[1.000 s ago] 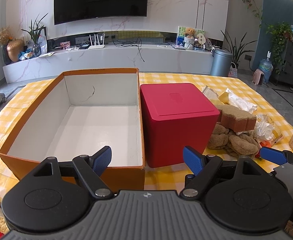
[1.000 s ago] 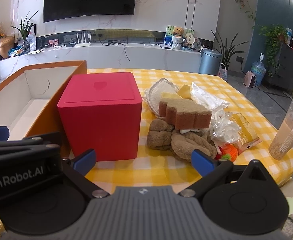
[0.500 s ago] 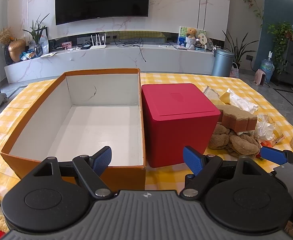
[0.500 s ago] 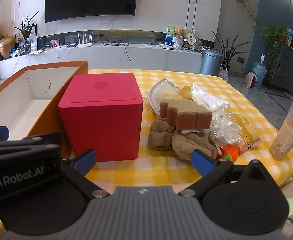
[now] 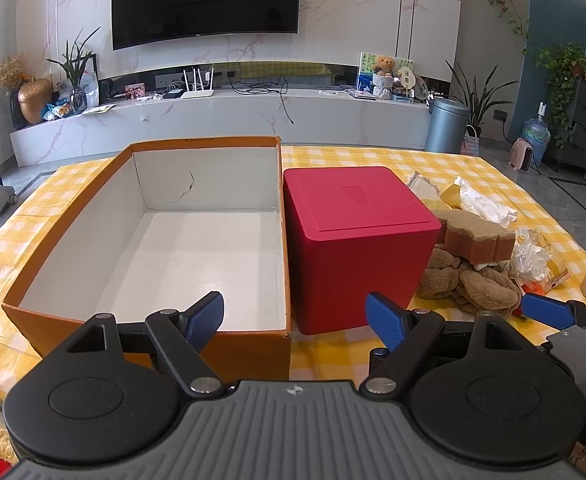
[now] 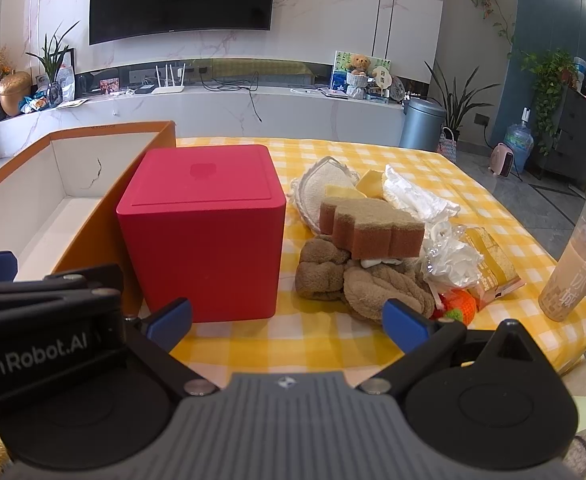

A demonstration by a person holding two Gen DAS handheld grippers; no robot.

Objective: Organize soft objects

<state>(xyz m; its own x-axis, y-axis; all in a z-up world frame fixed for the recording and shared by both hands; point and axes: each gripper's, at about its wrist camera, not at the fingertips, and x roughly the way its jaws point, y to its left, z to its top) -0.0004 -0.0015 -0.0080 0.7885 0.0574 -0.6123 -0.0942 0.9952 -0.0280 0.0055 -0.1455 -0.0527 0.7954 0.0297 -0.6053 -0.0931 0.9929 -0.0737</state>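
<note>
We hold both grippers, left gripper (image 5: 295, 316) and right gripper (image 6: 287, 320), fingers apart and empty, near the orange box (image 5: 249, 346), red box (image 6: 201, 232) and brown sponge (image 6: 369, 226).

Each claw wore blue textured pads on black linkage arms, with silver screws at the pivots, two round black discs and a ribbed grey housing bearing a small emblem. The left claw (image 5: 295, 316) looked identical to the right claw (image 6: 287, 320) (white "Robot.AI" lettering ran along the left one's black side).
</note>
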